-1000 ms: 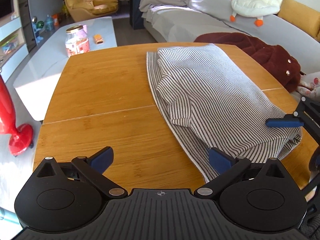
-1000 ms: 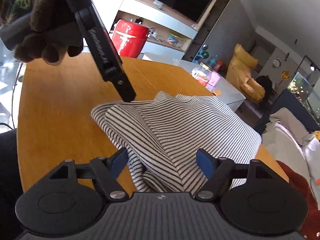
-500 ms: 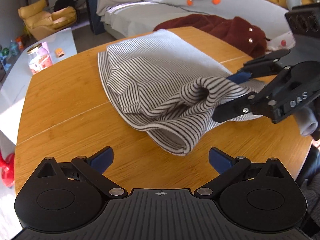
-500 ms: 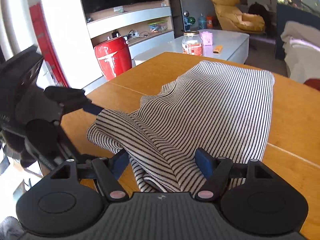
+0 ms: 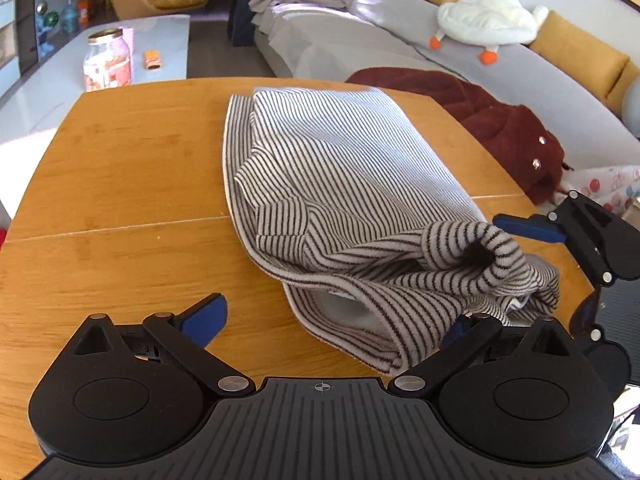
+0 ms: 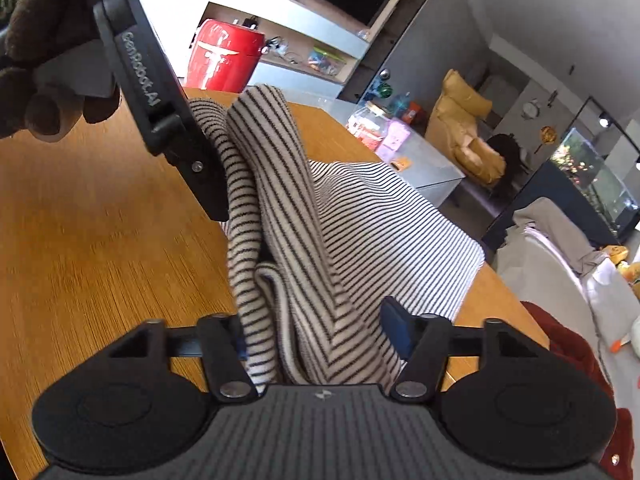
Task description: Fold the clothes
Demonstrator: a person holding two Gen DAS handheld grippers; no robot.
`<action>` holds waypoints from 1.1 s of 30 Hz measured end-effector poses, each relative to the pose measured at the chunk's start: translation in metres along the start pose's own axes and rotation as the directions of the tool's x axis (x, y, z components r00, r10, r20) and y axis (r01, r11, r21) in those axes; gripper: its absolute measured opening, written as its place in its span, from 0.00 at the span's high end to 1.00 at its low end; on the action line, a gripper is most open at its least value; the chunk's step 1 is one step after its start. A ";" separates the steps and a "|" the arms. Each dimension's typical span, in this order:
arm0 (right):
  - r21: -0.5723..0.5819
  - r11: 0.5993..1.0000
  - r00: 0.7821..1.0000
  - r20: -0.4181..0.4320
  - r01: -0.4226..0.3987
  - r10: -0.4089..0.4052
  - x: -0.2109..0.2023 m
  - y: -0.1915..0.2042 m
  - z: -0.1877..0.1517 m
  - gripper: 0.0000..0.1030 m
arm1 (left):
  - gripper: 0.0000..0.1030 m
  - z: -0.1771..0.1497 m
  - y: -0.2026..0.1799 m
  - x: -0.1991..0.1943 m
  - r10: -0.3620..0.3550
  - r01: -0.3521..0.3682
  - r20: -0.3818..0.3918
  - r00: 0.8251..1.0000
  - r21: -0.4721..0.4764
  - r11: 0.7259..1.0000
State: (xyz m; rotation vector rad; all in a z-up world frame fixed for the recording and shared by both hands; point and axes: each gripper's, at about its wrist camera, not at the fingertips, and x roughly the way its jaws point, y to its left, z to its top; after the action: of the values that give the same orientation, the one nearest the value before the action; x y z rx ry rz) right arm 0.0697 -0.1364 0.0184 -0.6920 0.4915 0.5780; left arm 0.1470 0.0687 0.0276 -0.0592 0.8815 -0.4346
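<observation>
A black-and-white striped garment (image 5: 344,184) lies partly folded on the wooden table (image 5: 120,168). Its near end is bunched and lifted. My left gripper (image 5: 332,320) is open, with the garment's near corner lying between its fingers. In the right wrist view the left gripper's body (image 6: 168,120) stands against a raised fold of the garment (image 6: 280,208). My right gripper (image 6: 316,336) is open wide with striped cloth draped between its fingers. In the left wrist view one of its fingers (image 5: 528,228) sits beside the raised roll of cloth.
A dark red fleece coat (image 5: 480,120) hangs over the table's far right edge. A grey sofa with a white goose toy (image 5: 488,20) is behind. A jar (image 5: 106,60) stands on a low white table at the left. A red appliance (image 6: 224,56) stands beyond the table.
The left gripper moved in close to the garment's near corner. The near end of the garment is lifted higher, and the right wrist view has swung back toward the TV wall.
</observation>
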 end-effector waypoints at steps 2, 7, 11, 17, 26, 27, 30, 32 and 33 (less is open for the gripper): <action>-0.023 1.000 1.000 -0.015 -0.022 0.021 0.001 -0.006 0.007 0.63 | 0.00 -0.001 0.000 -0.009 -0.023 0.023 0.019 1.000 0.012 1.000; -0.083 0.995 0.997 -0.053 -0.060 0.056 -0.002 -0.006 0.012 0.68 | 0.00 0.003 0.016 -0.054 -0.112 0.114 0.153 0.982 -0.002 0.994; -0.084 0.983 0.984 -0.086 -0.162 0.155 -0.018 -0.003 0.014 0.69 | 0.00 0.026 0.018 -0.043 -0.032 0.030 0.179 0.983 0.016 0.999; -0.057 0.962 0.960 -0.100 -0.266 0.260 -0.080 -0.028 0.036 0.71 | 0.00 0.044 -0.003 0.028 0.020 -0.030 0.075 0.997 0.138 0.990; 0.047 0.933 0.933 -0.031 -0.357 0.358 -0.060 -0.137 0.086 0.71 | 0.00 0.033 -0.007 0.045 -0.060 0.060 -0.008 0.998 0.246 0.967; 0.067 0.918 0.918 -0.039 -0.391 0.394 -0.042 -0.141 0.077 0.71 | 0.00 0.032 -0.004 0.045 -0.055 0.056 -0.010 0.998 0.240 0.969; 0.165 0.885 0.889 -0.079 -0.435 0.452 0.016 -0.155 0.048 0.67 | 0.00 0.030 0.007 0.040 -0.040 0.041 -0.008 0.999 0.204 0.978; 0.191 0.889 0.892 -0.103 -0.416 0.440 0.050 -0.159 0.035 0.64 | 0.00 0.031 0.017 0.029 -0.047 0.046 0.003 0.999 0.155 0.987; 0.186 0.892 0.895 -0.099 -0.413 0.435 0.059 -0.158 0.032 0.62 | 0.00 0.031 0.021 0.022 -0.051 0.049 0.013 0.999 0.136 0.990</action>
State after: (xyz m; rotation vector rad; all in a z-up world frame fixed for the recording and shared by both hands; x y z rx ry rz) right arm 0.2214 -0.1939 0.0751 -0.4704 0.8232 0.8955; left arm 0.1899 0.0751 0.0269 0.0399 0.8337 -0.5389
